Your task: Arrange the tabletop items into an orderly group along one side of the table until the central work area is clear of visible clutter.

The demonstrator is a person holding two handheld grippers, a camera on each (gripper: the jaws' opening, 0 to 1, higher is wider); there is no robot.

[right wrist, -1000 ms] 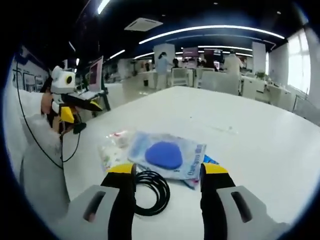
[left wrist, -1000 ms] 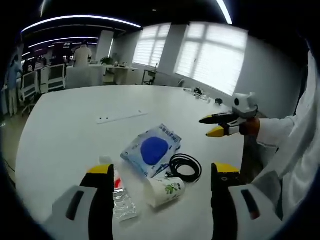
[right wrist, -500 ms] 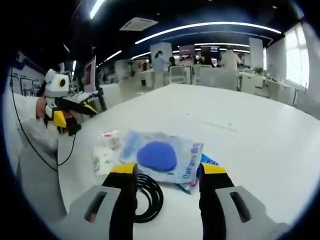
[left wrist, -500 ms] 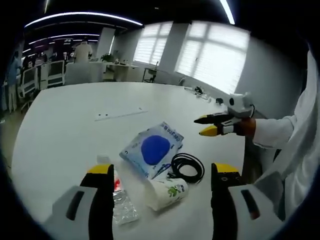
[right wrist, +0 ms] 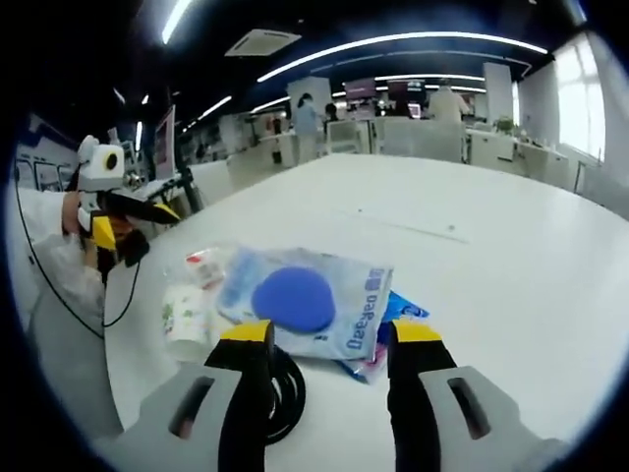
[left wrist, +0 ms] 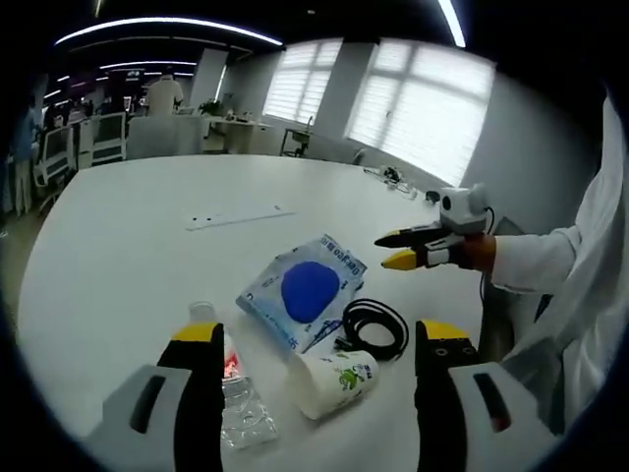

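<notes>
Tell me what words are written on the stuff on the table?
Clear plastic packet with the blue round pad: blue letters along one edge, too blurred to read.
White paper cup lying on its side: green print, too small to read.
Clear plastic bottle: red label, unreadable.

Clear plastic packet with round blue pad (left wrist: 306, 291) lying flat mid-frame, coiled black cable (left wrist: 371, 326) beside it, white paper cup (left wrist: 332, 381) tipped over, crumpled clear plastic bottle (left wrist: 236, 387) lower left

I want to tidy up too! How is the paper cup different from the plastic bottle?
The white paper cup is opaque and printed green; the clear plastic bottle is see-through with a red label. The cup is short and wide, the bottle slimmer. Both lie on their sides on the white table.
</notes>
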